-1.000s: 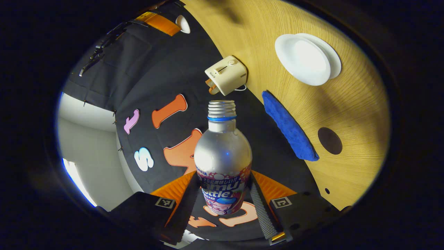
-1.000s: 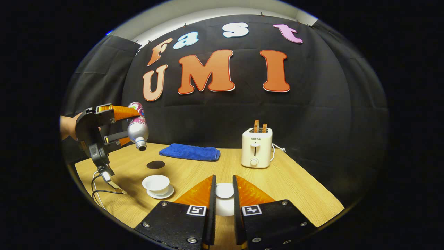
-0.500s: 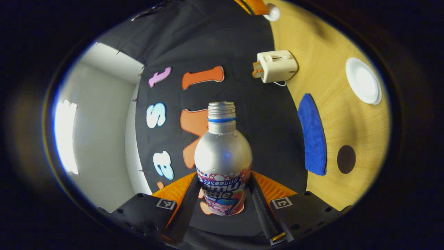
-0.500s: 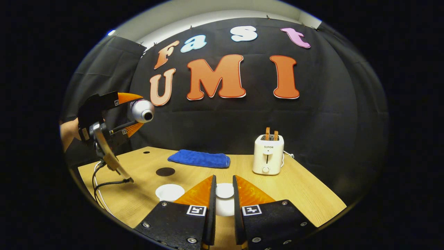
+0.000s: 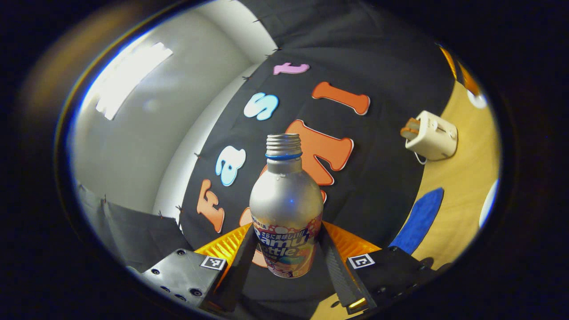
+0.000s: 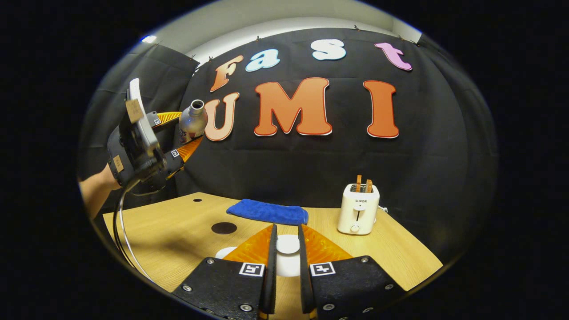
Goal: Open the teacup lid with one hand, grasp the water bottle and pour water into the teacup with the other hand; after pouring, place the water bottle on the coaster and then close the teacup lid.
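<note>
Between the left gripper (image 5: 284, 253) fingers: water bottle (image 5: 286, 209), clamped low on label, neck up, uncapped. Smooth metal, slippery, dents easily; grip mid-body. Right gripper (image 6: 284, 260) pinches lid (image 6: 288, 244) by knob; ceramic, fragile.

Left tongs (image 5: 286, 249) raised high, clamped; right tongs (image 6: 286, 249) low, clamped.

Booth dim overall in my views, light from overhead. Ceiling panel (image 5: 129, 73) blown out in my left gripper view, soft glare on wall beside it. Bottle (image 5: 286, 202) sharp w/ small highlight. Heavy fisheye bend + blur at edges. Table (image 6: 178, 240) warm-lit, soft shadow at its left in my right gripper view.
</note>
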`<state>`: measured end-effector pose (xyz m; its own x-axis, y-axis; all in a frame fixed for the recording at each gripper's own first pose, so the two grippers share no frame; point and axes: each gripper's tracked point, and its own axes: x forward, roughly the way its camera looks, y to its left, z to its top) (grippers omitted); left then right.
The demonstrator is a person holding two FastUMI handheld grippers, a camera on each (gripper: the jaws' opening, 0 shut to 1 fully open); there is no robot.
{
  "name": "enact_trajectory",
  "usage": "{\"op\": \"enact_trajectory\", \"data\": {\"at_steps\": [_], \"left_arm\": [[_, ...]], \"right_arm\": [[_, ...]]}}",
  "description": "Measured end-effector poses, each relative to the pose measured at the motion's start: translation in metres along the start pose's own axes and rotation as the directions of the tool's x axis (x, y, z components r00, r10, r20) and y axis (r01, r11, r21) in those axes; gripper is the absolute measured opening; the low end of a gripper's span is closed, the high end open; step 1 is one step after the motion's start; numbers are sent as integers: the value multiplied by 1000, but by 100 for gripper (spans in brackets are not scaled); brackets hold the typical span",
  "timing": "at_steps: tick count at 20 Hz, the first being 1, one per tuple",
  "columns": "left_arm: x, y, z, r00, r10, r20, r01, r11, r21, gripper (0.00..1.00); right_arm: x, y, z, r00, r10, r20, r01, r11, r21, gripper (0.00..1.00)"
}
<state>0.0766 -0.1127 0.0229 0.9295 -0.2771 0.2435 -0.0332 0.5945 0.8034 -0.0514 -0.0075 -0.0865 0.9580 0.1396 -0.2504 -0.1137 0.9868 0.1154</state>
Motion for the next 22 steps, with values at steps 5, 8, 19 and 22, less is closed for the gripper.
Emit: {"op": "enact_trajectory", "data": {"at_steps": [5,8,19,22], "left_arm": [[13,-20,-44,995,11,-95,-46,928,-369,84],[8,-51,-72,983,-25,-181,-80,832,-548,84],[1,-174,-177,845,-370,-387,-147,534,-833,84],[-4,-195,-197,803,-423,-419,-159,525,-836,85]], "right_arm": [[4,12,-9,1000,18,-19,-18,1000,-2,23],[6,15,-14,999,26,-28,-26,1000,-5,23],[15,27,-47,993,63,-100,-62,998,17,23],[18,27,-51,992,67,-106,-65,998,16,23]]}}
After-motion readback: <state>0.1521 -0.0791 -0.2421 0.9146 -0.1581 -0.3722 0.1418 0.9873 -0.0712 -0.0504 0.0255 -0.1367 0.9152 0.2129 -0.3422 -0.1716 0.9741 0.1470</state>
